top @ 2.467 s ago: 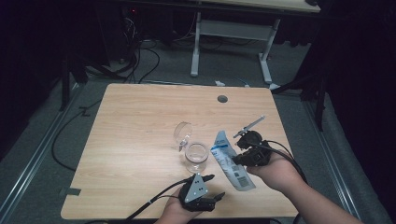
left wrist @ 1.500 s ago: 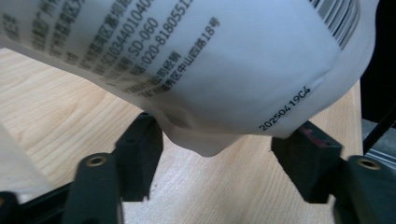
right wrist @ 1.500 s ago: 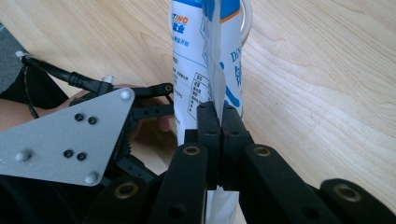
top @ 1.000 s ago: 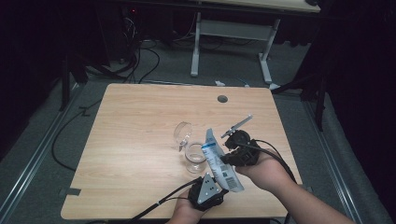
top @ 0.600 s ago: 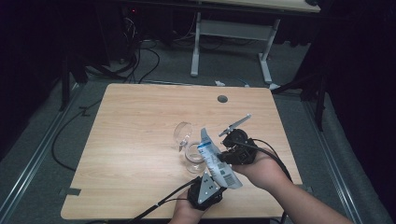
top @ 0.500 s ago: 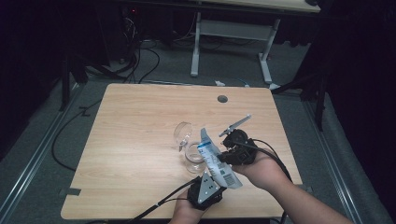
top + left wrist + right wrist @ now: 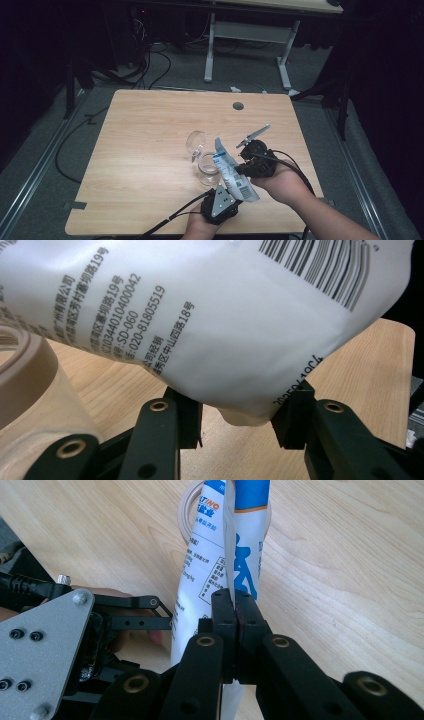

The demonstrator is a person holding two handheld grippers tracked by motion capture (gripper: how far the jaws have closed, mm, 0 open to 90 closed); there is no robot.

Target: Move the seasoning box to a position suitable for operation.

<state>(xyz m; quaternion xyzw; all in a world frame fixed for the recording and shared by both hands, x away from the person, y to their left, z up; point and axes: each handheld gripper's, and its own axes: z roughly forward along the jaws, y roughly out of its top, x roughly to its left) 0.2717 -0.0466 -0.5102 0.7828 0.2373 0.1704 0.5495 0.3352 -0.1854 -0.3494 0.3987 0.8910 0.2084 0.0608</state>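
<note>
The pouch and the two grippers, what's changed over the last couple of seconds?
The white pouch, pinched by the right gripper, swung from lying flat beside the glass cup to tilting over its rim. The left gripper moved up and took hold of the pouch's bottom end, its jaws just closing a little. The cup and the lying wine glass stayed put.

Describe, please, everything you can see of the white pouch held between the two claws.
The white pouch is a soft, glossy plastic bag with blue print on one face and black text and a barcode on the other. It is held tilted above the table, its upper end leaning over the clear glass jar. The right claw is shut on its thin side seam; the left claw grips its bulging lower corner. It looks full.
</note>
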